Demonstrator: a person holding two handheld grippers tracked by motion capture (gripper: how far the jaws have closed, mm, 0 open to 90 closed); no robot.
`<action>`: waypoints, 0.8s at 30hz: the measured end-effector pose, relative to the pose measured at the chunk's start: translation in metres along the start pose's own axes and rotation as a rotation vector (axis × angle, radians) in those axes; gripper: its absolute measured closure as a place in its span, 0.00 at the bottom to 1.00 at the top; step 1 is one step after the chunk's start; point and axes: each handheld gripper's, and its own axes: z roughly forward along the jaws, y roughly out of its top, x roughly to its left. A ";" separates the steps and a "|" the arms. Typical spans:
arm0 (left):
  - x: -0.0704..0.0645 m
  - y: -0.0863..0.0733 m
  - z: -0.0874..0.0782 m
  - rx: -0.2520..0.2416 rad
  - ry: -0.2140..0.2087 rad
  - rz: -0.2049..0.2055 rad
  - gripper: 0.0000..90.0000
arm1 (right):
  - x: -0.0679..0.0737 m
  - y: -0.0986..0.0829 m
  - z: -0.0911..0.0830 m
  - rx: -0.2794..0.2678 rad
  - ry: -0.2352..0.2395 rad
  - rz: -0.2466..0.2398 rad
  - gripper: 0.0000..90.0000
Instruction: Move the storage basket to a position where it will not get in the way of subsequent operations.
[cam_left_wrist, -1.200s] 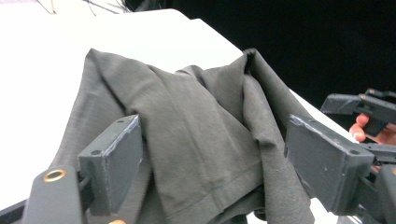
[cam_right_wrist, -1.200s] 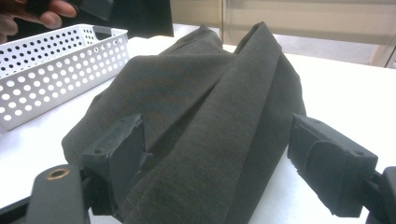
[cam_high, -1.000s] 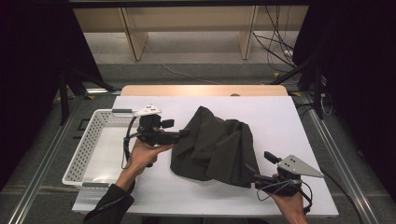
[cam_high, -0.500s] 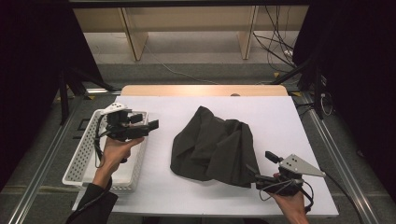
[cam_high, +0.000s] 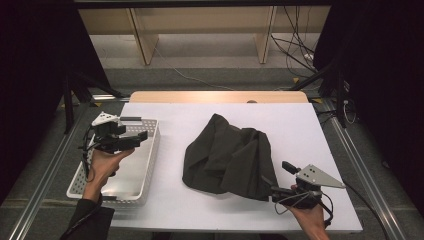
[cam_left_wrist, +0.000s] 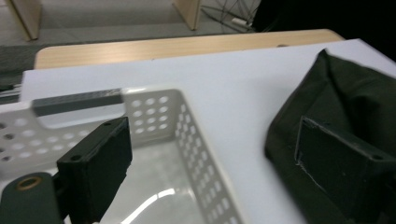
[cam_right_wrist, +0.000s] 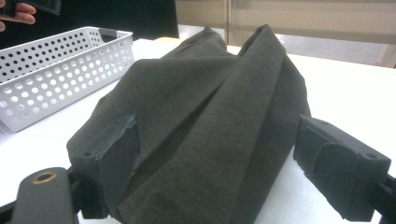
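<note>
While the dark cloth (cam_high: 227, 160) lies crumpled at the middle of the tabletop (cam_high: 310, 125), your right gripper (cam_high: 280, 192) stands released at its near-right edge, jaws astride the fabric. Your left gripper (cam_high: 142, 136) hangs released above the white basket (cam_high: 150, 165), near the left edge.

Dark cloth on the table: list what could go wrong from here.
1. The right claw is open at the corner of the dark cloth; closing there may catch only one layer, so the loose heap could unfold when lifted.
2. The left claw is open above the white basket, apart from the cloth; a one-sided pull may drag the cloth along the white table.
</note>
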 end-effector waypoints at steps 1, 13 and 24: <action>0.003 0.000 0.000 0.004 0.017 -0.006 0.11 | 0.000 0.000 0.000 0.000 0.000 0.000 0.17; 0.030 -0.008 -0.001 0.109 0.118 -0.023 0.15 | -0.003 0.000 0.000 -0.004 -0.002 0.009 0.18; 0.058 -0.012 -0.009 0.195 0.205 -0.044 0.20 | 0.000 -0.001 0.001 0.010 -0.009 -0.001 0.18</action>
